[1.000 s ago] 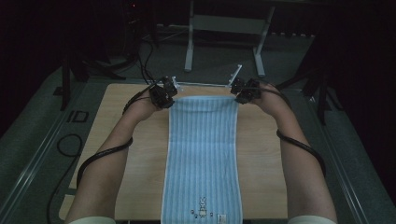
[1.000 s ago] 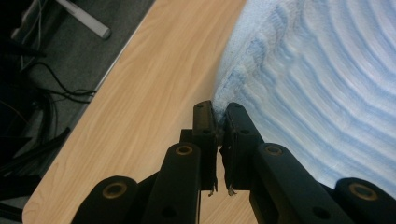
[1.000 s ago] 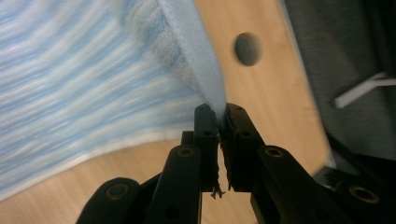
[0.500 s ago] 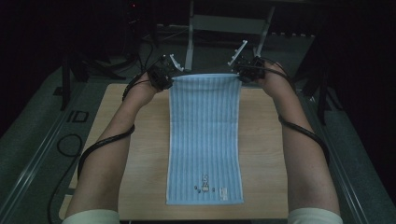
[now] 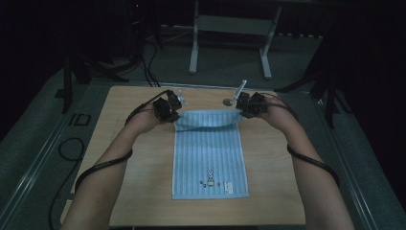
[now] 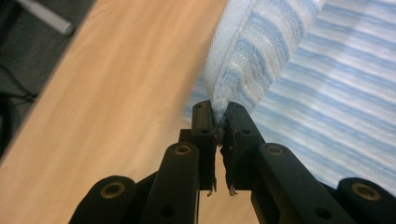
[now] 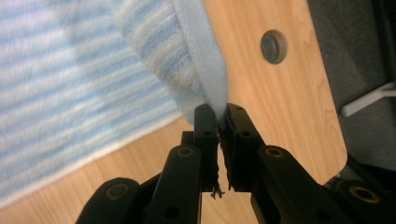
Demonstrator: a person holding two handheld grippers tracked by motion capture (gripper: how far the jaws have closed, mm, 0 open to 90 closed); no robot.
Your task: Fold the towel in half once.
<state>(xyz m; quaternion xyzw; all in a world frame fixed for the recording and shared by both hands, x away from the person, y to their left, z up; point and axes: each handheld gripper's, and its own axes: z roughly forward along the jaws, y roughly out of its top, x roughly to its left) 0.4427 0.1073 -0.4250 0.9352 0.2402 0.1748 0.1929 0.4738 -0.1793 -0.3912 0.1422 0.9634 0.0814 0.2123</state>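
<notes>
A light-blue striped terry towel (image 5: 209, 158) with a small rabbit motif lies lengthwise on the pale wooden worktop (image 5: 124, 158), its near hem flat at the person's side. The work in hand looks like folding it in half. The far edge is already lifted off the worktop and sags in a shallow curve between the two grippers, with the far end doubled back a little over the towel; most of the towel is not yet covered, so carrying that edge to the near hem and laying it down is left.

The left gripper (image 5: 168, 109) has its jaws clamped on the towel's far left corner, fabric pinched between the tips (image 6: 219, 122). The right gripper (image 5: 250, 106) has its jaws closed on the far right corner (image 7: 218, 122).

Both forearms reach forward along either side of the towel, wrists bent inward, grippers level with each other just above its far end.
</notes>
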